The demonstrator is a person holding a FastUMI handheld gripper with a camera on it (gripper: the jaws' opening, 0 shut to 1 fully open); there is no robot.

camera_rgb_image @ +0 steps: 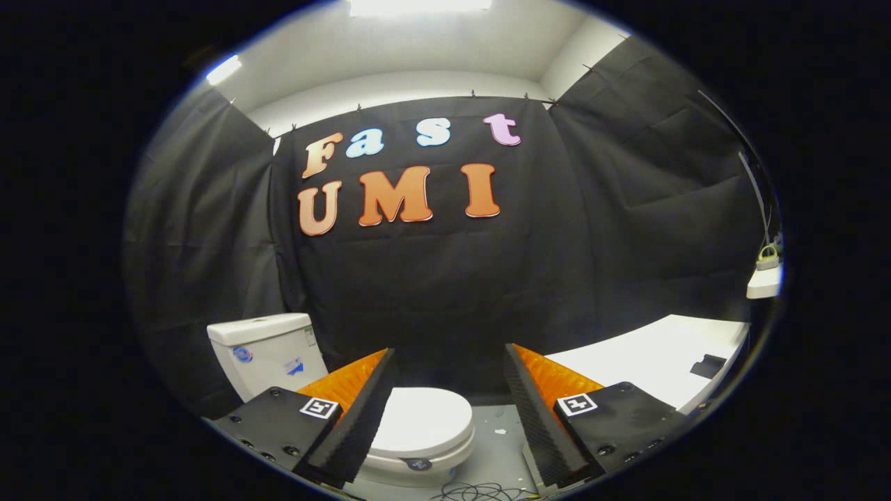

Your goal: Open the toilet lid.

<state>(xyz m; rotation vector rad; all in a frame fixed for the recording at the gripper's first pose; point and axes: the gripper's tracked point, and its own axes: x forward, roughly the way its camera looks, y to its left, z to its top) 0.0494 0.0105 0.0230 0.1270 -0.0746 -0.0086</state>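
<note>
Tongs wide apart, empty, above lid

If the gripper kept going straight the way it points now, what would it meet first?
Probably the black cloth wall; the open gripper aims above the closed toilet lid, which lies lower between its fingers, though depth is unclear.

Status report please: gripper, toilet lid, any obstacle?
Gripper open, holding nothing. Toilet lid down, closed, between the fingers and below them, untouched. Cables on floor before the bowl; nothing on lid.
</note>
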